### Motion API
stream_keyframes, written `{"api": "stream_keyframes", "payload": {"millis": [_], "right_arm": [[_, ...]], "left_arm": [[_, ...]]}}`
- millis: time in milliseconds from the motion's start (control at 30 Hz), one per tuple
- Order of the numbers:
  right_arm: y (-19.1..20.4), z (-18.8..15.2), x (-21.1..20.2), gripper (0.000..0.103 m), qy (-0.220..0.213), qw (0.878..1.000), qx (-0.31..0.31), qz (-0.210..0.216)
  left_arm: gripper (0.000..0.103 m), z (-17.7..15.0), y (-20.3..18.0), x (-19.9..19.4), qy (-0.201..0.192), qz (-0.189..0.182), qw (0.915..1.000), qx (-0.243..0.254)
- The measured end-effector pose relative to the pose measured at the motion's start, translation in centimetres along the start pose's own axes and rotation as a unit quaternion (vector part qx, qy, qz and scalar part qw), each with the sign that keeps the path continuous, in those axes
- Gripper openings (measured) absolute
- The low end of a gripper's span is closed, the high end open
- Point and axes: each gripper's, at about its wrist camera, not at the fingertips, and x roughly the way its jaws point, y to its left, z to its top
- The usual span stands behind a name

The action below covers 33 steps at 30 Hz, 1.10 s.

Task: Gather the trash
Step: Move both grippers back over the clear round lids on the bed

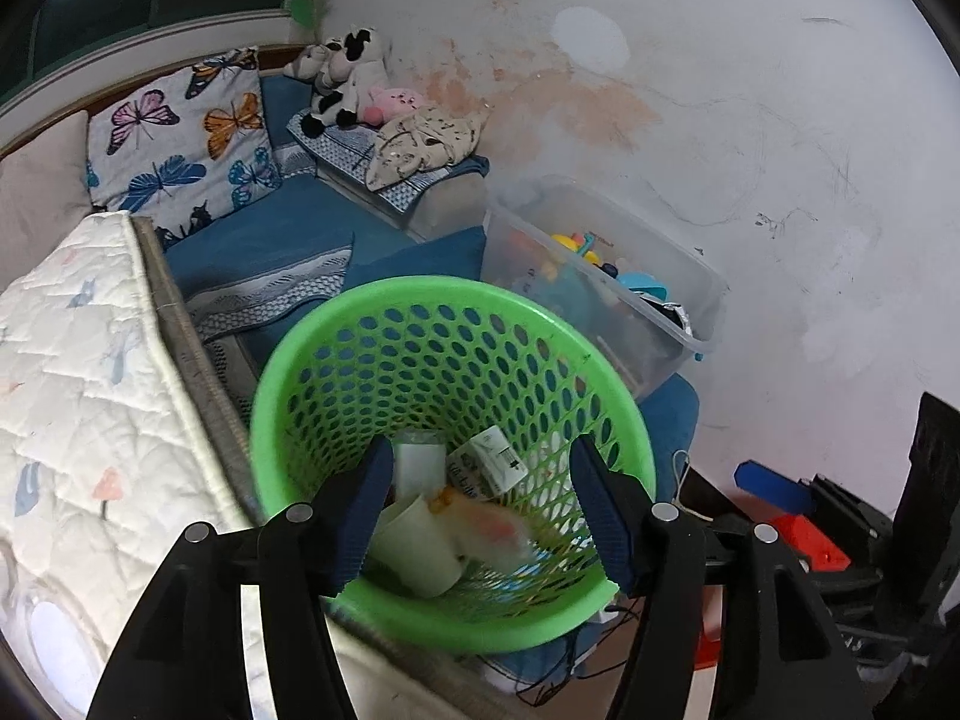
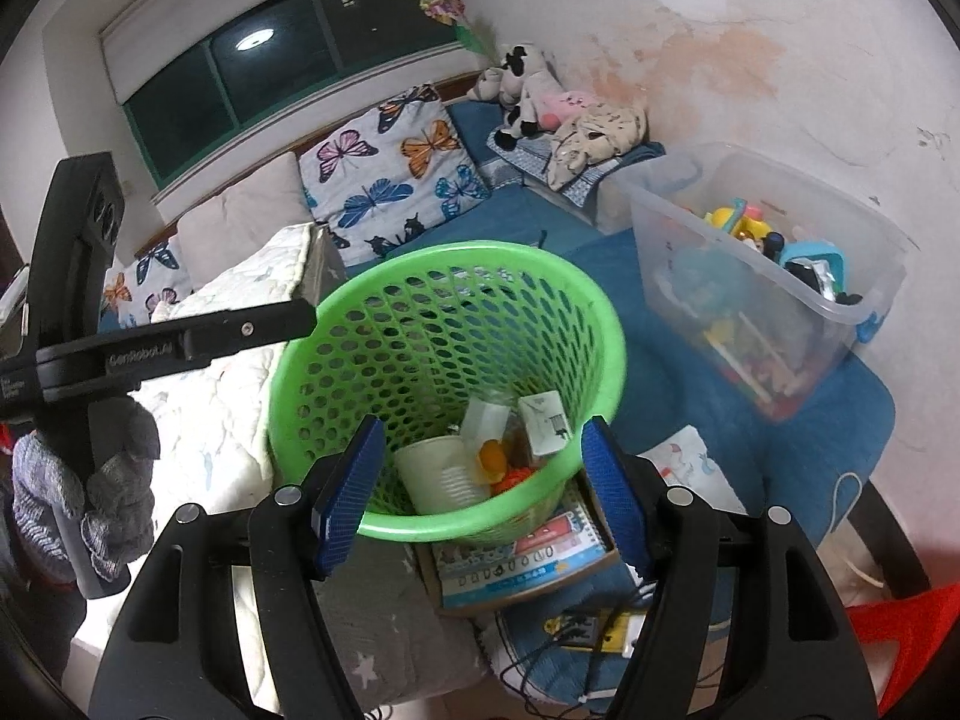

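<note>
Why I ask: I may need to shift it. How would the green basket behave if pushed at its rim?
The green basket is perforated plastic, so probably light. It holds only a paper cup and small cartons, and narrows downward, so a rim push might tip it.

Trash (image 2: 456, 474) inside green basket (image 2: 600, 324)

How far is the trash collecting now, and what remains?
Done: the green basket already holds a paper cup, a small white carton and orange scraps. In hand: nothing; the left gripper and right gripper are both open above it. Left: no loose trash is clearly visible nearby.
</note>
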Motion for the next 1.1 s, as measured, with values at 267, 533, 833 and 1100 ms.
{"api": "stream_keyframes", "payload": {"millis": [267, 533, 833, 1100], "right_arm": [[3.2, 0.2, 1.1, 0.071, 0.009, 0.999, -0.026, 0.027], [8.3, 0.3, 2.9, 0.075, 0.023, 0.996, -0.063, 0.062], [14.0, 0.0, 5.0, 0.076, 0.043, 0.988, -0.106, 0.101], [18.6, -0.3, 6.8, 0.078, 0.059, 0.981, -0.137, 0.127]], "left_arm": [[0.059, -1.8, 5.5, -4.7, -0.025, 0.053, 0.9976, -0.036], [0.064, -3.5, 13.3, -9.0, -0.038, 0.143, 0.9857, -0.081], [0.068, -6.0, 22.7, -11.3, -0.027, 0.230, 0.9611, -0.151], [0.070, -7.9, 27.2, -10.6, 0.001, 0.242, 0.9502, -0.196]]}}
